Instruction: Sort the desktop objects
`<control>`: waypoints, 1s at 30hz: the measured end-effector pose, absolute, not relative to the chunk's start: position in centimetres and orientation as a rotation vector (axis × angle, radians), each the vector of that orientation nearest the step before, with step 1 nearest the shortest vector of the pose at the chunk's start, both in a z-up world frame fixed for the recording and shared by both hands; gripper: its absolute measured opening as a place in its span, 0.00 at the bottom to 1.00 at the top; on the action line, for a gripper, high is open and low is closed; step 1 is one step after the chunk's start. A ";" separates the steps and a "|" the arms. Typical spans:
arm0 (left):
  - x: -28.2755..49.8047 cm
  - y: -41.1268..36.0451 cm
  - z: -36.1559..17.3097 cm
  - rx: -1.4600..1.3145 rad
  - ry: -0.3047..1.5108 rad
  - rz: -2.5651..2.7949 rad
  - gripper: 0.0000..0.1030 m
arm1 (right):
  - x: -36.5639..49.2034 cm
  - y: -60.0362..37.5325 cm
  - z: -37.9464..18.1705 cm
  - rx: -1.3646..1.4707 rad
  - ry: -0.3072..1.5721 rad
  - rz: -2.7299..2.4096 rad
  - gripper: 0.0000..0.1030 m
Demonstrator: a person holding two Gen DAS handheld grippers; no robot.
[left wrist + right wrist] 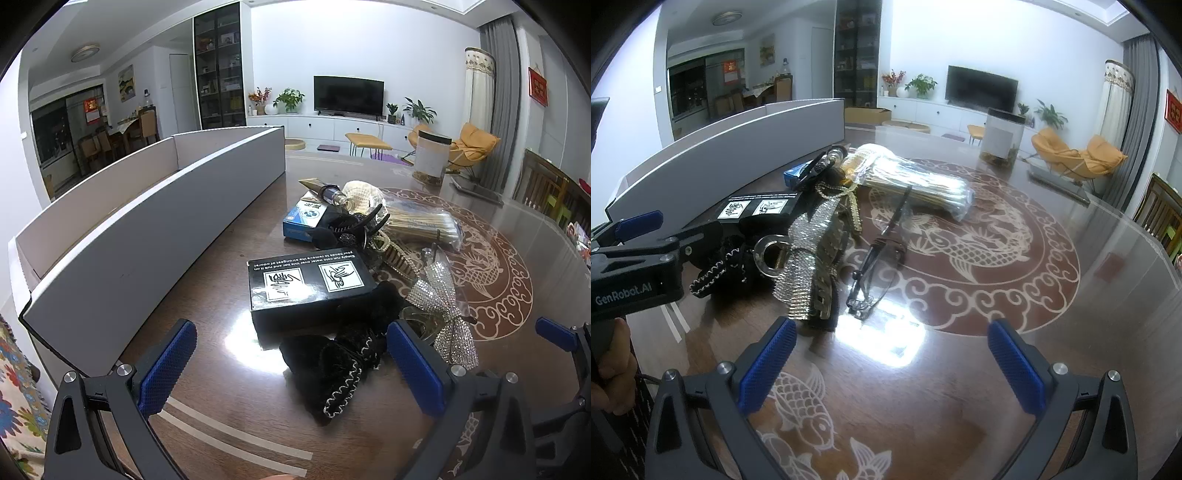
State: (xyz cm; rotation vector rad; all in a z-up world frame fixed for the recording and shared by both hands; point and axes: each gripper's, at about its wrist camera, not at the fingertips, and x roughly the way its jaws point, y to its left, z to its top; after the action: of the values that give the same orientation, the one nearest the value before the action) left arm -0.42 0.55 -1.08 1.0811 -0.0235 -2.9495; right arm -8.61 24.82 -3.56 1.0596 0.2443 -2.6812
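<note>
Holding both tools angled down over the glossy dark-wood bench [229, 236] with its pale dragon-and-fish inlay, you had the left gripper [291, 365] spread wide and released, its blue ribbed pads either side of a fuzzy black fabric piece [332, 369] edged in silver zigzag trim, not pressing it. Your right gripper [892, 363] was likewise released, with bare bench and glare between its pads. The clutter lay heaped mid-bench: a glossy black carton [306, 288] with white printed panels, a blue-and-white box [304, 219] behind it, a crinkled clear bag of tan sticks [923, 184], and a glittering rhinestone bow [809, 254]. Only your right view showed thin black-framed glasses [882, 254] lying beside the bow, and the round metal clip with a spring on it; only the left view looked inside the long white cardboard tray [147, 229] along the bench's left edge. A clear jar [430, 155] with a dark lid stood well apart at the far side.
</note>
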 end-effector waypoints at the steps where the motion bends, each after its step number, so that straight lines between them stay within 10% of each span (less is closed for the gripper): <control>1: -0.4 0.6 -1.1 1.081 -0.026 -2.949 1.00 | -8.6 24.8 -3.6 1.058 0.245 -2.681 1.00; 30: -0.5 0.9 -1.3 1.091 -0.033 -2.947 1.00 | -8.7 24.8 -3.8 1.077 0.232 -2.673 1.00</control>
State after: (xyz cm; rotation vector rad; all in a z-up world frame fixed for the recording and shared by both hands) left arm -0.50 0.88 -1.27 1.0909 -0.0335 -2.9467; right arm -8.69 24.80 -3.84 1.0770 0.2322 -2.6735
